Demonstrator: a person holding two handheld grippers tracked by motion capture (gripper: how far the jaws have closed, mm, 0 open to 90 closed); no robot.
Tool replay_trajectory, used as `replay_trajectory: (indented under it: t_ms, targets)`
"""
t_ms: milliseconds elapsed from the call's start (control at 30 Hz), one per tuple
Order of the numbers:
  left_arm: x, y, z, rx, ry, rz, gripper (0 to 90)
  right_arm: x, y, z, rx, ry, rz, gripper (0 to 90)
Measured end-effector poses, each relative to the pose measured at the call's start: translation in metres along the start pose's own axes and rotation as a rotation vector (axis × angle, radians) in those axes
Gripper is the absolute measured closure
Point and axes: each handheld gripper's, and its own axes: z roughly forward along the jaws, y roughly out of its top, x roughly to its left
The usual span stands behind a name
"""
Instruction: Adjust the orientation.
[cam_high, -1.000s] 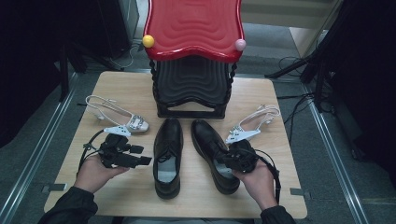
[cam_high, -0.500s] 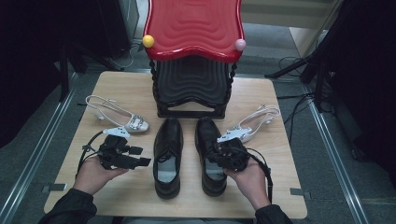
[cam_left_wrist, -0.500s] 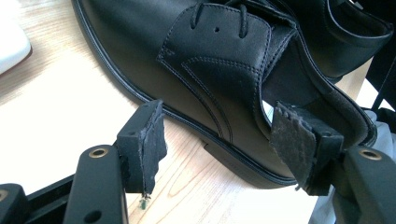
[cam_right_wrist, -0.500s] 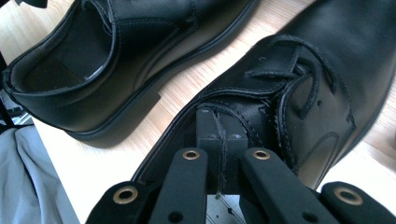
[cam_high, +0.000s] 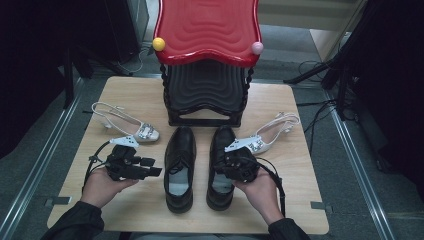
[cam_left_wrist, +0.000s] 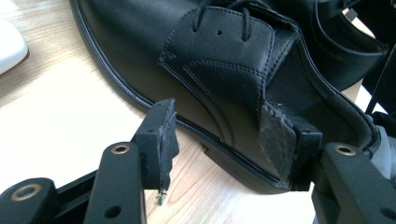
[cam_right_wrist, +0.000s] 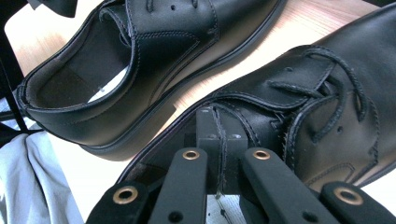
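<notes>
Right gripper (cam_high: 239, 165): jaws clenched on inner collar edge of right black leather lace-up shoe (cam_high: 221, 167), mid-table. Left gripper (cam_high: 131, 165): jaws have just been closing, one pad (cam_left_wrist: 279, 140) inside, one outside collar of left black leather lace-up shoe (cam_high: 180, 167); contact unclear. Shoes parallel, near front of black stepped stand with red top (cam_high: 206, 80). White slingback sandals (cam_high: 131, 122) flank pair on wooden table (cam_high: 150, 212).

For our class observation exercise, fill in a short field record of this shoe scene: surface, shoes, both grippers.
surface: wooden table
black shoes: left shoe, right shoe, side by side
white sandals: one at left, one at right
left gripper: open, jaws just been closing, fingers astride left shoe's side
right gripper: shut on right shoe's collar
</notes>
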Motion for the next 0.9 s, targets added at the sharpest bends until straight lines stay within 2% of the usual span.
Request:
replay_trajectory:
  t_ms: [33, 200, 300, 367, 400, 533, 567, 700, 900]
  targets:
    - [0.001, 0.0, 0.001, 0.0, -0.002, -0.011, 48.0, 0.0, 0.0, 0.0, 0.001, 0.001, 0.002, 90.0]
    - [0.006, 0.003, 0.005, 0.015, 0.003, -0.019, 54.1, -0.001, -0.001, -0.005, -0.01, 0.02, 0.007, 90.0]
    - [0.007, 0.004, 0.005, 0.01, 0.006, -0.02, 56.8, 0.0, -0.003, -0.015, -0.046, 0.035, 0.014, 90.0]
    - [0.008, 0.004, 0.005, 0.005, 0.014, -0.02, 60.1, -0.002, -0.006, -0.027, -0.09, 0.037, 0.021, 90.0]
    - [0.009, 0.005, 0.004, 0.001, 0.015, -0.019, 60.1, -0.002, -0.006, -0.027, -0.09, 0.037, 0.021, 90.0]
    - [0.011, 0.006, 0.006, 0.007, 0.022, -0.021, 64.0, -0.01, -0.011, -0.041, -0.124, 0.012, 0.043, 90.0]
    - [0.012, 0.006, 0.006, 0.011, 0.022, -0.024, 66.0, -0.015, -0.014, -0.047, -0.14, 0.001, 0.063, 90.0]
    - [0.014, 0.008, 0.01, 0.026, 0.02, -0.016, 70.6, -0.022, -0.019, -0.054, -0.153, -0.029, 0.092, 89.7]
    - [0.02, 0.011, 0.015, 0.039, 0.013, -0.027, 80.7, -0.037, -0.025, -0.051, -0.148, -0.084, 0.128, 90.0]
